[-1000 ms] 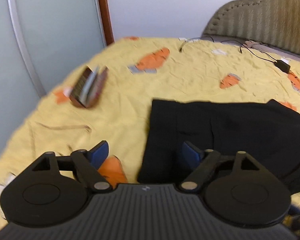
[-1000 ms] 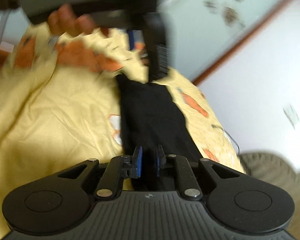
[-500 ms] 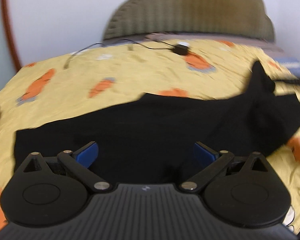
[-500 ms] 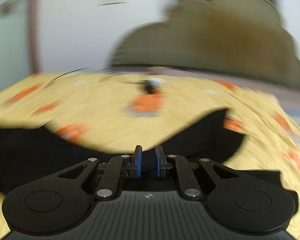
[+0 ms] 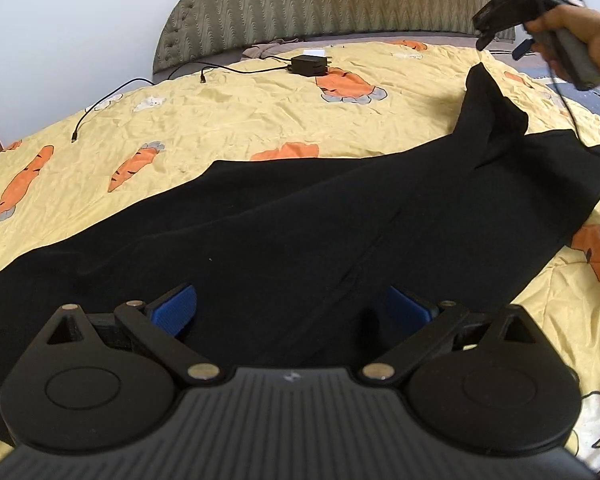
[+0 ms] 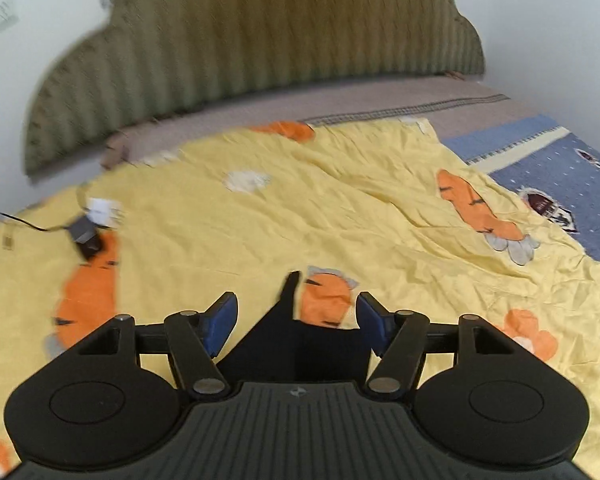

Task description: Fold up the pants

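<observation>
From the left wrist, black pants (image 5: 300, 216) are seen spread across the yellow bedspread (image 5: 220, 112), beneath the wide-open left gripper (image 5: 292, 308). From the right wrist, the right gripper (image 6: 296, 320) is seen spread above a raised pants corner (image 6: 290, 320).

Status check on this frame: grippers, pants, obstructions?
Left gripper open over pants. Right gripper open, holding nothing. Pants spread on bedspread, one corner peaked. Charger lies clear.

Black pants (image 5: 300, 216) lie spread lengthwise across a yellow carrot-print bedspread (image 5: 228, 112), one far corner bunched and standing up.
</observation>
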`<state>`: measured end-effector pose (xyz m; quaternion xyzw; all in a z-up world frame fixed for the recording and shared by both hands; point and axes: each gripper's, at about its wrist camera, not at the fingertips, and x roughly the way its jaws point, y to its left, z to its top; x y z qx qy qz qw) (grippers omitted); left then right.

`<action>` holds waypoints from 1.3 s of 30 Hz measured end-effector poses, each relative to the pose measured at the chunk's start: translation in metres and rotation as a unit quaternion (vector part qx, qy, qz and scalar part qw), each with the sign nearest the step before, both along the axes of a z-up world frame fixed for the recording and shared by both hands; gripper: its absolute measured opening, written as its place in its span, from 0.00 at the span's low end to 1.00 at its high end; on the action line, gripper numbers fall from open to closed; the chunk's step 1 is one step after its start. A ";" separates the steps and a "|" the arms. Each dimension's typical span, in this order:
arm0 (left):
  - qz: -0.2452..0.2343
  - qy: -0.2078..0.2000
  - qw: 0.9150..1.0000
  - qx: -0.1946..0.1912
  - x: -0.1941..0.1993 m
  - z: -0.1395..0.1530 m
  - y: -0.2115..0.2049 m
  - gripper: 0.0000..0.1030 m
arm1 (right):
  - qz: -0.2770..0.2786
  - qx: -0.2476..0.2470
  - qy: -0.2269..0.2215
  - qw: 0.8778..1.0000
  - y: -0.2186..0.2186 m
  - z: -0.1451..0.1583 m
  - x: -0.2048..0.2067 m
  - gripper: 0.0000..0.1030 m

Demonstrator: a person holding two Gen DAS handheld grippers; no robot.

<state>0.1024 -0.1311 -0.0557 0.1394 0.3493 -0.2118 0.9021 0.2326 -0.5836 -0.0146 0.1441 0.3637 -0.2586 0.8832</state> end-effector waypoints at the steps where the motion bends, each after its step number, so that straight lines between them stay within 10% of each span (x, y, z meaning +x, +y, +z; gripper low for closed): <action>1: -0.003 0.003 1.000 -0.004 0.001 0.000 0.001 0.98 | -0.009 -0.004 0.007 1.000 -0.003 -0.004 0.005 0.63; 5: -0.013 0.015 1.000 -0.011 0.004 -0.002 0.000 0.99 | -0.016 0.023 0.025 0.999 -0.017 -0.025 0.024 0.62; 12: -0.020 0.012 1.000 -0.003 0.006 -0.003 -0.005 1.00 | -0.009 0.063 0.018 0.998 -0.021 -0.040 0.029 0.14; 26: -0.043 0.003 0.999 0.000 0.011 0.004 -0.014 1.00 | 0.011 0.069 -0.151 0.986 -0.032 0.052 -0.056 0.06; 39: -0.037 0.005 0.999 -0.019 0.018 0.014 -0.003 1.00 | -0.012 0.079 0.016 0.997 0.003 -0.021 0.014 0.12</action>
